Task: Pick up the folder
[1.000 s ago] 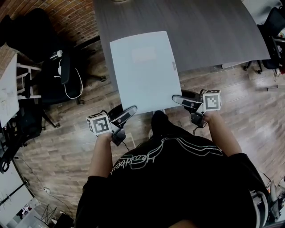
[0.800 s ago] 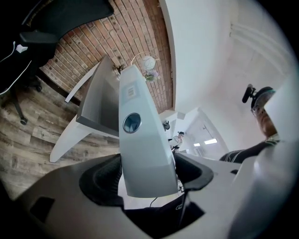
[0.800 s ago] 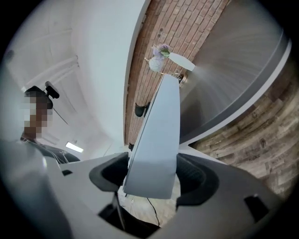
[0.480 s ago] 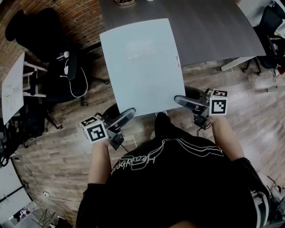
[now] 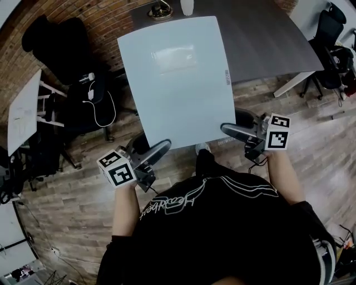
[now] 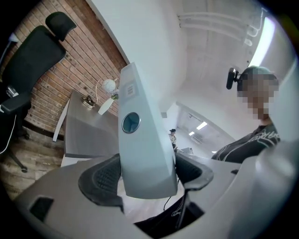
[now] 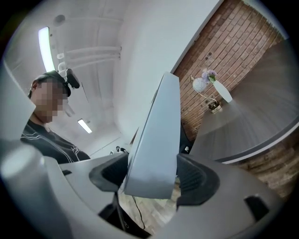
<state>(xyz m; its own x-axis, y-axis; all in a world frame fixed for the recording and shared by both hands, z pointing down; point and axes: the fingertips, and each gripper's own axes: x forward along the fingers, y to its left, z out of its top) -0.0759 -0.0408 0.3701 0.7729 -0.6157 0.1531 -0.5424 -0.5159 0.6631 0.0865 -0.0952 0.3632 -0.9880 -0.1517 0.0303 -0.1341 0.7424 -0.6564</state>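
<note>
The pale blue-white folder [image 5: 178,78] is held up off the dark grey table [image 5: 267,39], flat and broad in the head view. My left gripper [image 5: 154,149] is shut on its near left corner. My right gripper [image 5: 232,129] is shut on its near right corner. In the left gripper view the folder [image 6: 142,140] stands edge-on between the black pads [image 6: 100,179] of the left gripper [image 6: 147,175]. In the right gripper view the folder [image 7: 156,135] likewise sits clamped between the pads [image 7: 196,179] of the right gripper [image 7: 149,179].
A small ornament with a base [image 5: 161,8] stands at the table's far edge, partly behind the folder. Black office chairs [image 5: 72,94] stand at the left by a brick wall [image 5: 105,16], another chair [image 5: 334,61] at the right. Wooden floor [image 5: 72,200] lies below.
Both grippers have raised the folder higher and farther from the table; it now looks larger and covers more of the tabletop in the head view.
</note>
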